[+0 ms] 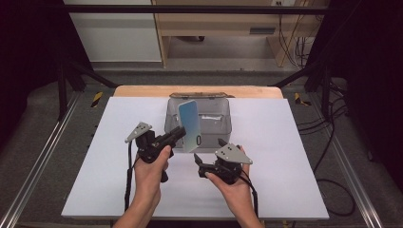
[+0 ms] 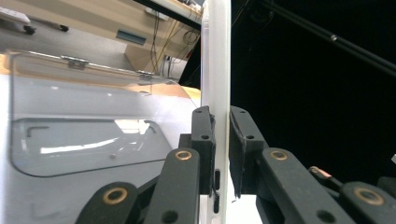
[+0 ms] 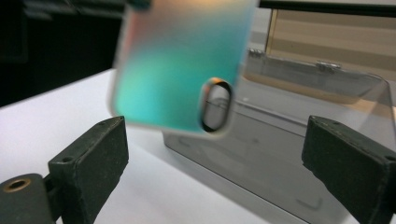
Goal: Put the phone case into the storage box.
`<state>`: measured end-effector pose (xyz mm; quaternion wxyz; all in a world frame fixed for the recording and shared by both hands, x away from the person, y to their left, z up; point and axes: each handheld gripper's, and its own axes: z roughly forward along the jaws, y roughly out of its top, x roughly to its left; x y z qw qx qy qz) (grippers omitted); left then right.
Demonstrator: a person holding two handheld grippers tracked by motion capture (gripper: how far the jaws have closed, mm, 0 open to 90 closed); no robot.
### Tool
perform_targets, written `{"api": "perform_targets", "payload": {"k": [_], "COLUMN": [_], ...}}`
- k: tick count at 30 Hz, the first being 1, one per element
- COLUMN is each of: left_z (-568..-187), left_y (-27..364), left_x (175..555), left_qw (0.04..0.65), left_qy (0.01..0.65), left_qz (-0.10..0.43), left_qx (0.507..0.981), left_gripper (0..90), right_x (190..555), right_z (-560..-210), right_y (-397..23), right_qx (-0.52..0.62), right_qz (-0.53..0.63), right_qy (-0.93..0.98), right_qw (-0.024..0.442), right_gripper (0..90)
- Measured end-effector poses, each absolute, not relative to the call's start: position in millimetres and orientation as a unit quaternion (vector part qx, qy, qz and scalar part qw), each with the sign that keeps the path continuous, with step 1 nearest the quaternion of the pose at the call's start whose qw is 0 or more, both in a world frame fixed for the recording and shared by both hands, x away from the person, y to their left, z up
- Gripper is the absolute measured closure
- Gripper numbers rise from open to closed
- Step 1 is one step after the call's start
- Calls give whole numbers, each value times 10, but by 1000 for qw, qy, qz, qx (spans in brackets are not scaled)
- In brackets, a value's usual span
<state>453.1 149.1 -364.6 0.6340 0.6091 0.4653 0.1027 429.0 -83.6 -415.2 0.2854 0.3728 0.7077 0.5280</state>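
Note:
A phone case [image 1: 189, 124] with a blue-green sheen and a camera cut-out is held upright in the air, just in front of a clear plastic box [image 1: 223, 128]. My left gripper [image 1: 179, 132] is shut on its lower left edge. In the left gripper view the case [image 2: 215, 70] stands edge-on as a white strip, and the gripper [image 2: 222, 149] has both pads pressed on it. My right gripper [image 1: 208, 149] sits below and to the right of the case, open. From the right gripper view the case [image 3: 173, 70] floats above the gripper [image 3: 215, 158], clear of its wide-apart pads.
The clear box [image 3: 280, 140] stands at the back middle of the white table top [image 1: 285, 156], its hinged lid tipped open toward the far edge. Cables trail from both grippers toward the near edge. Black frame bars and floor cables surround the table.

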Motion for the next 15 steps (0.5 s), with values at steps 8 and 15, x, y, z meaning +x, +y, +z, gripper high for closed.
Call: {"api": "perform_targets", "payload": {"k": [8, 15], "left_z": [-3503, -3390], "left_y": [1602, 1638], "left_x": [4618, 4704], "left_qw": [597, 573], "left_qy": [458, 450], "left_qz": [124, 137], "left_qx": [647, 671], "left_gripper": [814, 814], "right_x": [4349, 4346], "right_z": [-4163, -4231], "right_y": [-1084, -1457], "right_qx": [370, 389], "right_qz": [494, 471], "right_qy": [733, 732], "right_qw": [287, 302], "right_gripper": [88, 86]}}
